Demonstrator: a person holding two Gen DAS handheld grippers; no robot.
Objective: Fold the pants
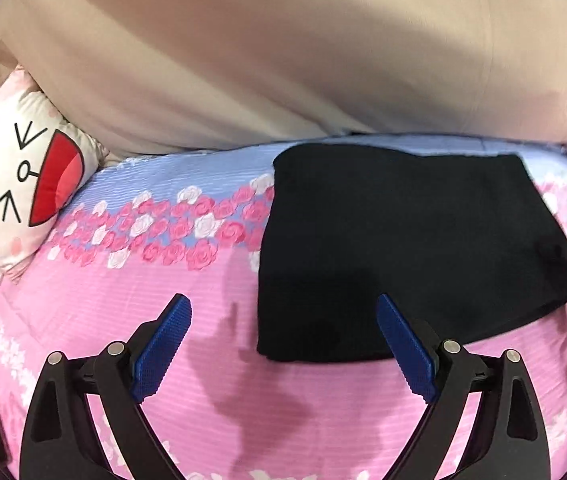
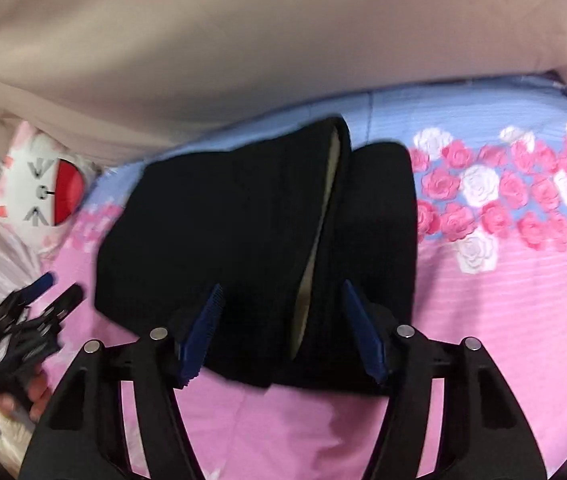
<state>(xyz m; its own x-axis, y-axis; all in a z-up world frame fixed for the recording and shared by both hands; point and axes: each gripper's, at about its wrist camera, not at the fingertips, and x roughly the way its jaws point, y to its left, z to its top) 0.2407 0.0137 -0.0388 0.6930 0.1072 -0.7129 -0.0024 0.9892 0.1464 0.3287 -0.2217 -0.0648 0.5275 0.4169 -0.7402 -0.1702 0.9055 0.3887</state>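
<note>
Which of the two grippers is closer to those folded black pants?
Right. The right gripper is open astride the folded black pants; the left gripper is open off their left edge.

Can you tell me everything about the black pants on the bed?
The black pants are folded into a thick, roughly rectangular stack of soft, dark fabric. They lie flat on the pink and blue rose-patterned bedsheet. From the right wrist view, an open edge shows a pale lining between the layers. The right gripper is open, its blue pads on either side of the near edge; whether they touch the cloth is unclear. The left gripper is open too, beside the stack.
</note>
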